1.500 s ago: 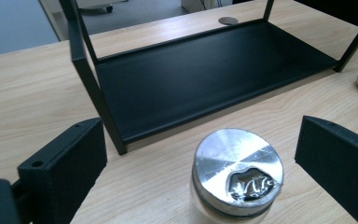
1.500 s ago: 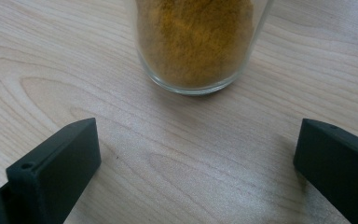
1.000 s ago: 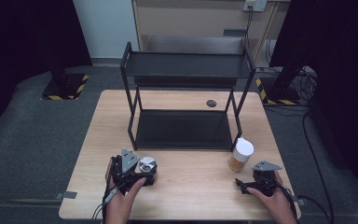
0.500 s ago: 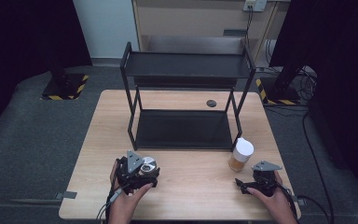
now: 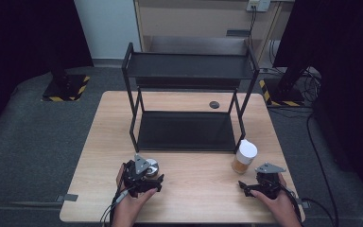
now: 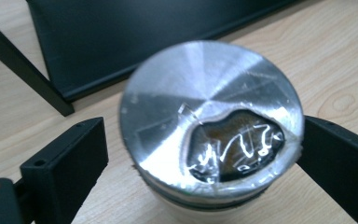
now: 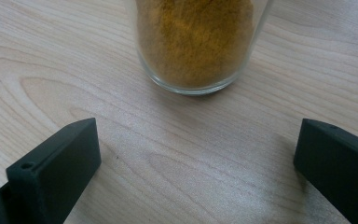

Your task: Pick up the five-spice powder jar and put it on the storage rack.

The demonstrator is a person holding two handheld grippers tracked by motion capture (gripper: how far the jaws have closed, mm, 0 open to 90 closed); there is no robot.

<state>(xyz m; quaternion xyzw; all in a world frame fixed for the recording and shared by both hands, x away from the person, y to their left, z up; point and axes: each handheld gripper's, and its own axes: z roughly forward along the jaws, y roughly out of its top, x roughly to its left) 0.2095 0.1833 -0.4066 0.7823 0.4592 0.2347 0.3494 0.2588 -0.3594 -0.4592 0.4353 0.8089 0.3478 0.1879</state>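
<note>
A small jar with a silver foil seal [image 6: 209, 126], torn open at one side over dark contents, stands on the wooden table [image 5: 198, 189] just in front of the black shelf rack [image 5: 186, 130]. My left gripper [image 5: 146, 174] is open, one jaw on each side of this jar; a small gap shows at the left jaw and the right jaw sits at the jar's rim. A glass jar of orange powder [image 7: 196, 42] with a white lid [image 5: 247, 150] stands at the front right. My right gripper [image 7: 196, 154] is open just short of it, holding nothing.
The two-tier rack fills the table's middle and back; its lower tray [image 6: 135, 32] lies right behind the foil-sealed jar. A small dark disc [image 5: 214, 104] lies on the table behind the rack. Bare wood stretches between the two grippers.
My left gripper has slid right, so the foil-sealed jar now stands between its jaws. The right gripper and the powder jar have not moved.
</note>
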